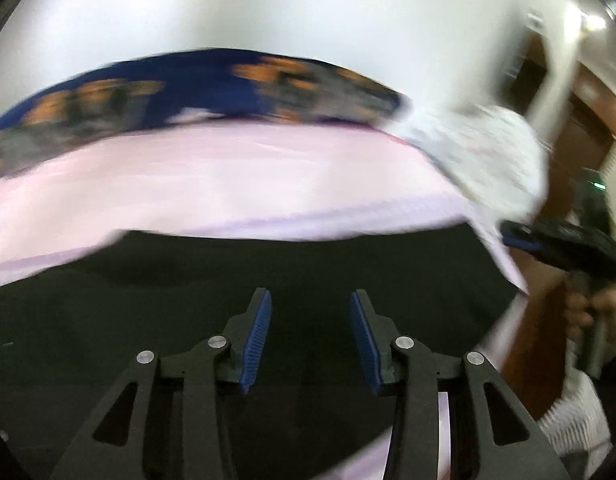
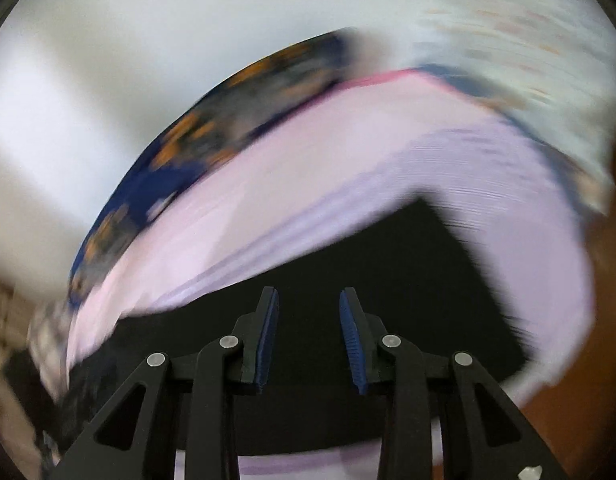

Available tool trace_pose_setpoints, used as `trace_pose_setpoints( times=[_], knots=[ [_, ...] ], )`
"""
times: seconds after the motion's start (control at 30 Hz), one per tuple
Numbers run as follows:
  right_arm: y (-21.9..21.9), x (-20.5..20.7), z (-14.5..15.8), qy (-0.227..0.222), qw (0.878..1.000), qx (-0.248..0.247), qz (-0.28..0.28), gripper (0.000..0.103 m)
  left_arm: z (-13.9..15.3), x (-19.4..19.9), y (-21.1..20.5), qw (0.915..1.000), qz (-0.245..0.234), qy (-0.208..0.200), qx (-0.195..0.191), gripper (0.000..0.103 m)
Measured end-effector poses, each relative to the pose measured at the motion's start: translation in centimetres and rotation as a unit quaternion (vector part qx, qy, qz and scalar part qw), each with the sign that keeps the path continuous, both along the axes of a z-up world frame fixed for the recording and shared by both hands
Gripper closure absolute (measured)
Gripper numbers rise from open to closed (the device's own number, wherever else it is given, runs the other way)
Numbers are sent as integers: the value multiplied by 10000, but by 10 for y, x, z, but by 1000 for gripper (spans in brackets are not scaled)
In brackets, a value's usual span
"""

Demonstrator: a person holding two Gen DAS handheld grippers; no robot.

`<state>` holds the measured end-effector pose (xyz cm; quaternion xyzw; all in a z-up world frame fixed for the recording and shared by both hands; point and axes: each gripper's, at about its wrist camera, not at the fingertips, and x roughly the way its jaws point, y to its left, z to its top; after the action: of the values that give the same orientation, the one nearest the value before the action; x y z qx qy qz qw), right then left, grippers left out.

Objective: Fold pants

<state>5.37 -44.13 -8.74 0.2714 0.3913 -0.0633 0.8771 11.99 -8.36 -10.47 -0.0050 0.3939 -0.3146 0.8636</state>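
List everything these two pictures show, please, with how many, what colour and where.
pants: one, black, lying flat on the sheet, right under both tools
sheet: one, pale pink, spread under and beyond the pants
patterned cloth: one, dark blue with orange, along the sheet's far edge
white cloth: one, speckled, at the sheet's far right
wall: white, behind everything
left tool: one, black with blue pads, open, nothing between its fingers
right tool: one, same make, open, empty
hand: one, gripping the right tool's handle, right edge of the left view
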Motion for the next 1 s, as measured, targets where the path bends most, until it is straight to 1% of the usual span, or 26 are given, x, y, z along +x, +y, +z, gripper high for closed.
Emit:
trace_pose_setpoints(
  times=[0.07,0.1,0.13,0.17,0.23,0.3,0.43,0.47,0.53,0.6,0.67,0.7,0.77,0.8,0.83,0.87,0.9,0.93,1.0],
  knots=[
    [38,36,2,76,9975,-75,696,72,-2,14,34,9983,564,-53,162,60],
    [62,58,2,114,9938,-62,1103,72,-4,20,51,9962,820,-71,286,60],
    [77,70,1,132,9911,-30,1328,72,-3,26,67,9935,1062,-108,397,60],
    [98,86,0,164,9862,1,1650,72,-3,29,79,9911,1238,-147,469,60],
    [138,118,-3,227,9754,36,2195,72,-6,34,108,9837,1641,-196,706,60],
    [175,146,-8,312,9648,51,2612,72,-10,35,131,9786,1881,-184,812,60],
    [237,180,-25,567,9439,47,3254,72,-25,40,180,9681,2347,14,877,60],
    [249,187,-30,644,9387,65,3385,71,-29,42,184,9672,2389,81,861,60],
    [269,200,-39,807,9305,83,3572,68,-37,42,194,9687,2360,184,744,60],
    [283,213,-46,908,9250,62,3689,65,-41,38,195,9717,2220,51,801,60],
    [297,224,-53,999,9205,-14,3778,63,-43,35,191,9724,2114,-104,982,60],
    [303,228,-57,1050,9169,2,3851,63,-43,34,191,9725,2094,-138,1010,60],
    [315,237,-64,1135,9112,32,3961,62,-42,33,191,9734,2068,-162,970,60],
    [321,242,-68,1232,9059,58,4052,62,-40,37,187,9742,2051,-147,934,60],
    [326,244,-71,1254,9032,60,4105,65,-39,37,190,9752,2036,-117,865,60],
    [328,244,-70,1206,9015,64,4156,89,-39,38,193,9763,2019,-80,773,60],
    [331,244,-66,1066,8994,22,4240,92,-38,38,196,9771,2012,-46,695,60],
    [333,245,-62,961,9013,-125,4222,92,-38,38,200,9779,2010,-3,571,60],
    [334,249,-59,893,9037,-177,4184,93,-38,39,206,9790,2002,36,377,60]
  ],
)
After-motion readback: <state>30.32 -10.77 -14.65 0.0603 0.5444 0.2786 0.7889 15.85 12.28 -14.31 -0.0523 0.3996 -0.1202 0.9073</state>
